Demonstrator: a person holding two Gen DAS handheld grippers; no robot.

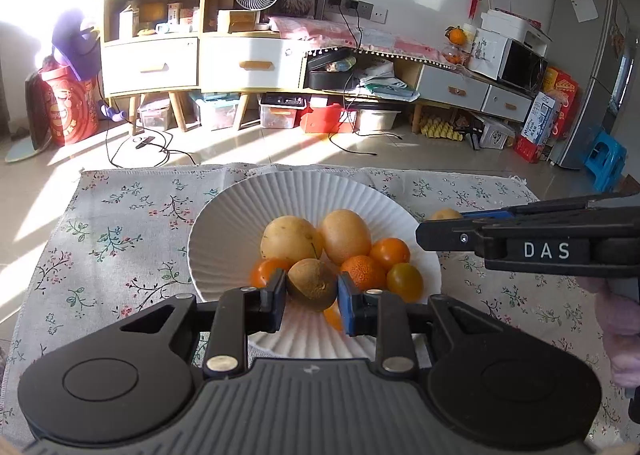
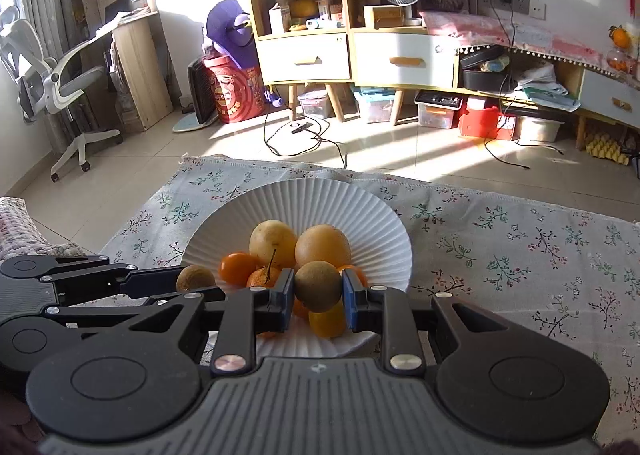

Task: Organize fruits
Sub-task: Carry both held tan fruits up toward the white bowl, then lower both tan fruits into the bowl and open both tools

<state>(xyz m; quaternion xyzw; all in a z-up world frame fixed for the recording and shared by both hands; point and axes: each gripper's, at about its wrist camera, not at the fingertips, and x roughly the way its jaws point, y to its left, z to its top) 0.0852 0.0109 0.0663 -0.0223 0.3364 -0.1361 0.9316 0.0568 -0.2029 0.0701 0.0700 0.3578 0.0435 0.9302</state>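
A white fluted plate on the floral cloth holds two yellow fruits and several small orange ones. My left gripper hangs over the plate's near side, shut on a round brown fruit. In the right wrist view it comes in from the left with that brown fruit. My right gripper is shut on a second brown-green round fruit above the plate's near edge. From the left wrist view the right gripper is side-on at the right, its fruit partly hidden.
The floral cloth covers the table, whose far edge drops to a tiled floor with cables. A pinkish sleeve shows at the right. Cabinets, storage boxes and an office chair stand farther back.
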